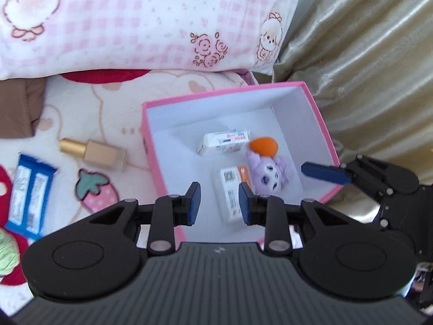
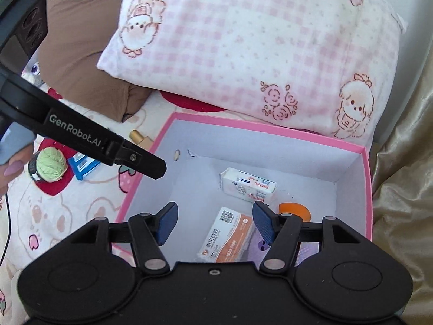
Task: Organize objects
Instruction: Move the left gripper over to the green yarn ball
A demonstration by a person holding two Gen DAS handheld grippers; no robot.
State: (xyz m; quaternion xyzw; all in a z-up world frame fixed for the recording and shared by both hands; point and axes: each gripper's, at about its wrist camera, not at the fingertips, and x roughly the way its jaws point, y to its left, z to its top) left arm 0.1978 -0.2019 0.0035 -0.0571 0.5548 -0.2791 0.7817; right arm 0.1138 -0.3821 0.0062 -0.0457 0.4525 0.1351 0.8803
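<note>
Tongs empty and spread wide, both pairs over the pink box (image 1: 151, 146).

Left tongs (image 1: 219, 203) are nearer the gold-capped bottle (image 1: 93, 152), which lies on the bed just left of the box, long axis crosswise; right tongs (image 2: 213, 223) hover above the boxed items.

Printed blanket (image 1: 113, 103) carries pink box (image 1: 151, 162), bottle (image 1: 94, 153), blue packet (image 1: 29, 189), probably snacks.

Open pink box (image 1: 319, 124) with tissue pack (image 1: 226, 142), orange sponge (image 1: 263, 146), purple plush (image 1: 270, 174), carton (image 1: 231, 192).
</note>
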